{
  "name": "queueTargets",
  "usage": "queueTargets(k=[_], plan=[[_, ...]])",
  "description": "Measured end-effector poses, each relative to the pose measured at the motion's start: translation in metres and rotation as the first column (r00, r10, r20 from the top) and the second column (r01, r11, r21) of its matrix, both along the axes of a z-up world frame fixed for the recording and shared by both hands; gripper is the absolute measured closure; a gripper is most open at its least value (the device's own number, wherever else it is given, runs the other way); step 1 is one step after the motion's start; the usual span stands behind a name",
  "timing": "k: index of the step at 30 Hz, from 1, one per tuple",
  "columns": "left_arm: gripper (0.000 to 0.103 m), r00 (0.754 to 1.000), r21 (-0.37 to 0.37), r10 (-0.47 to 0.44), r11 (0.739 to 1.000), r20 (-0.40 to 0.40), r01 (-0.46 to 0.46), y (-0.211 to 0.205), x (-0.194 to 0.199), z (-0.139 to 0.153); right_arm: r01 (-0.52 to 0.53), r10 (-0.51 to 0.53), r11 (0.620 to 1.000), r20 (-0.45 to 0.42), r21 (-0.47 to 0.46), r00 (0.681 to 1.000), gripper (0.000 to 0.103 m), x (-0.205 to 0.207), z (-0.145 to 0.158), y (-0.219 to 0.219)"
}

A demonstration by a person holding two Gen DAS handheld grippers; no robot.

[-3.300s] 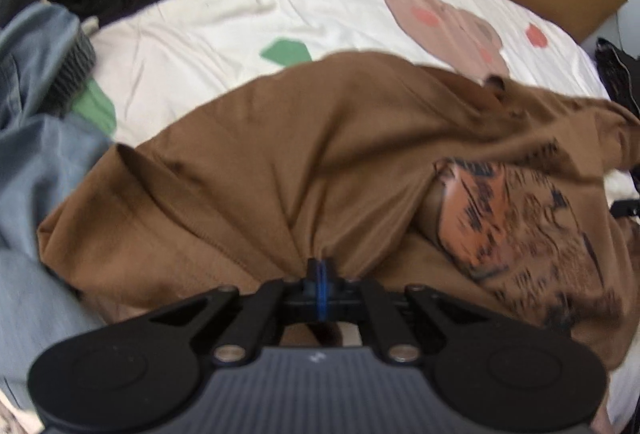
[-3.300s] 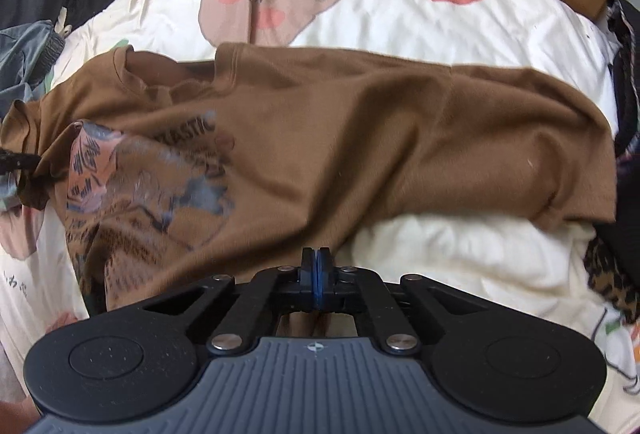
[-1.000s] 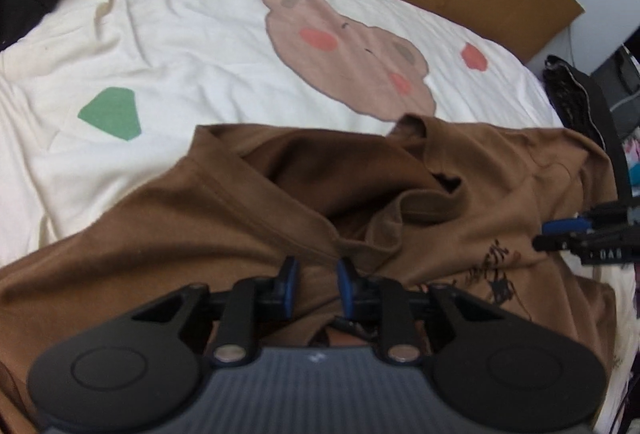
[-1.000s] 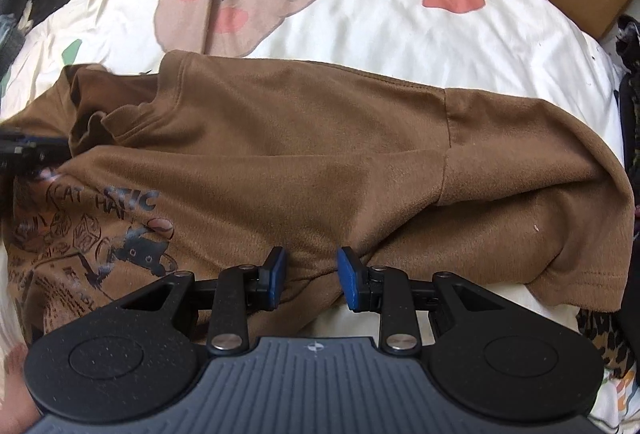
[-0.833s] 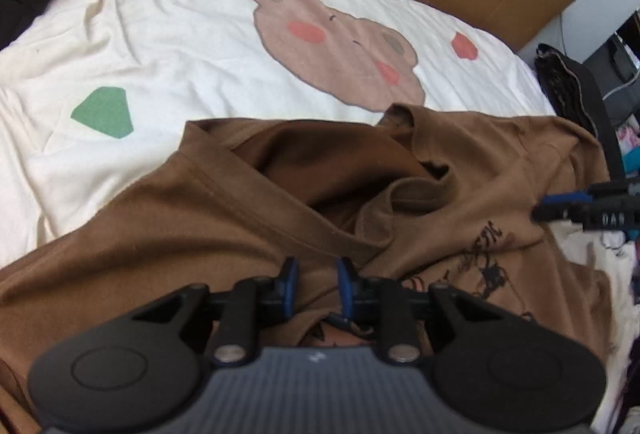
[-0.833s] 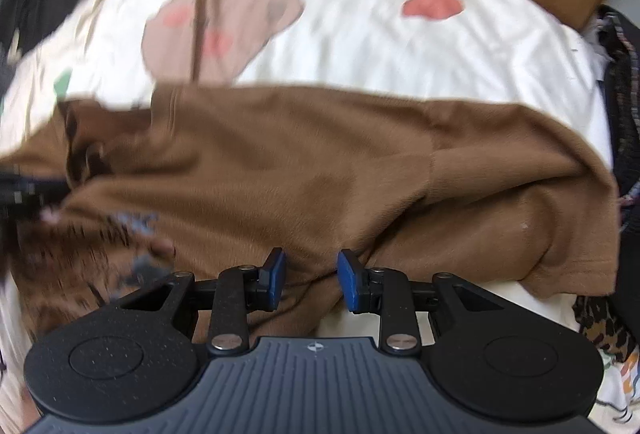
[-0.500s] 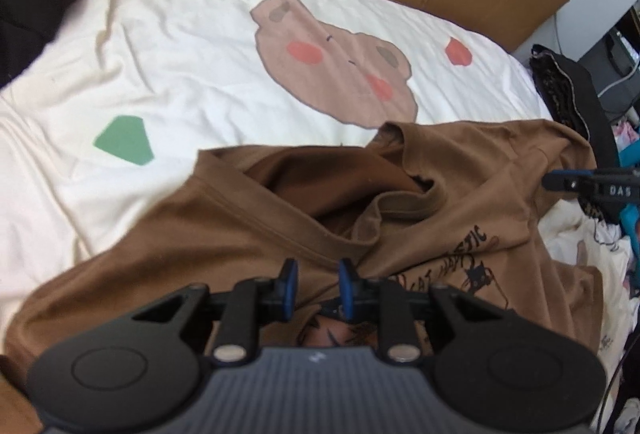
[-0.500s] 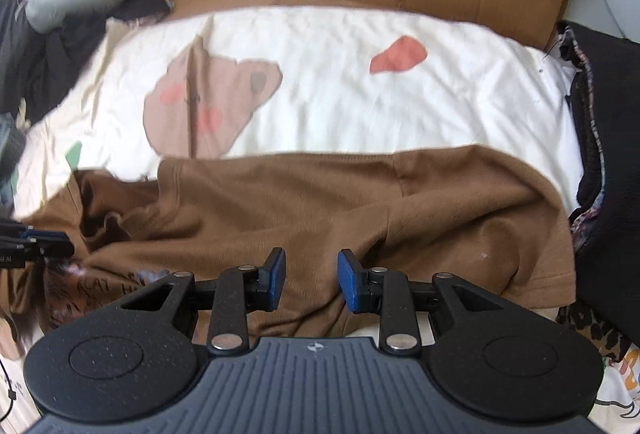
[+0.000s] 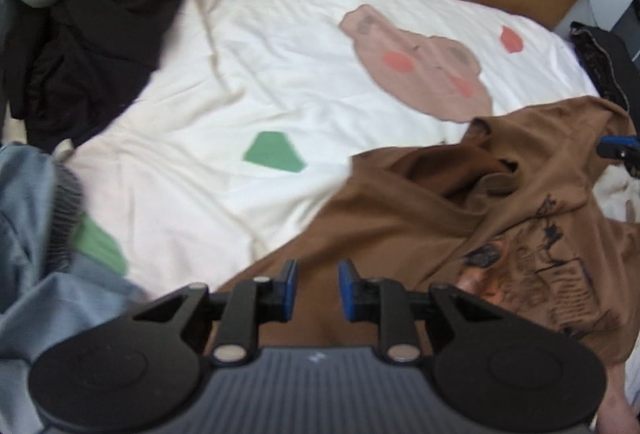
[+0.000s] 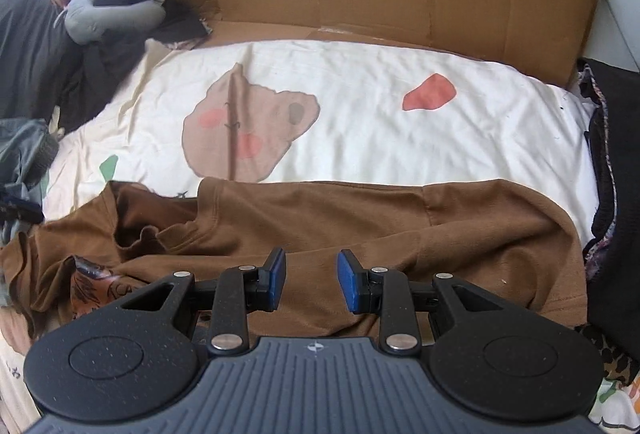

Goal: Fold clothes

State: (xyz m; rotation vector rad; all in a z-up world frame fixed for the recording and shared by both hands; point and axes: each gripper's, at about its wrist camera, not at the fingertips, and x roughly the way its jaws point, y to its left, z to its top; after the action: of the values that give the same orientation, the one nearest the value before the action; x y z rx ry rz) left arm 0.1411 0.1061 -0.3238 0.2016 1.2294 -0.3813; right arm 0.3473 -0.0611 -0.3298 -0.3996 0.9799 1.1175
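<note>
Blue-padded fingers of the left gripper [image 9: 313, 284] and right gripper [image 10: 311, 282] stand apart, holding nothing, above a rumpled brown printed T-shirt [image 10: 360, 230] lying on a cream cartoon-bear bedsheet [image 10: 360, 121].

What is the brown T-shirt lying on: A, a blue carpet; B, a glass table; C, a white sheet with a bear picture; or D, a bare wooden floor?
C: the brown T-shirt lies crumpled on a white sheet printed with a brown bear picture, and both open grippers hover above it.
</note>
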Motion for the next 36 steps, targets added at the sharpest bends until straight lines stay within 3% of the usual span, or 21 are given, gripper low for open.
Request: queueTargets(k=[5,10,20,25,32,36], plan=[[0.08,0.996,0.069,-0.084,0.994,0.004,0.084,0.016,0.004,0.003,0.004,-0.003,1.0,0.054,-0.019,0.999,0.067,-0.005,-0.002,0.003],[0.08,0.994,0.105,-0.11,0.989,0.025,0.107,0.028,0.013,0.005,0.052,-0.049,0.998,0.065,-0.048,0.997,0.067,-0.002,-0.01,0.0],[0.08,0.99,0.139,-0.129,0.983,0.057,0.121,0.039,0.038,0.01,0.042,-0.044,0.99,-0.011,-0.135,0.999,0.067,-0.006,-0.029,-0.006],[0.082,0.988,0.118,-0.154,0.982,0.022,0.151,0.033,0.035,-0.002,0.02,-0.031,0.988,-0.066,-0.155,0.997,0.067,-0.012,-0.038,-0.012],[0.085,0.961,0.144,-0.275,0.95,-0.031,0.277,0.022,0.024,-0.027,-0.019,0.009,0.984,-0.059,-0.179,0.998,0.067,-0.021,-0.042,-0.013],[0.085,0.956,0.176,-0.284,0.94,-0.068,0.292,0.034,0.025,-0.037,-0.036,0.025,0.98,-0.058,-0.194,0.998,0.066,-0.021,-0.043,-0.011]])
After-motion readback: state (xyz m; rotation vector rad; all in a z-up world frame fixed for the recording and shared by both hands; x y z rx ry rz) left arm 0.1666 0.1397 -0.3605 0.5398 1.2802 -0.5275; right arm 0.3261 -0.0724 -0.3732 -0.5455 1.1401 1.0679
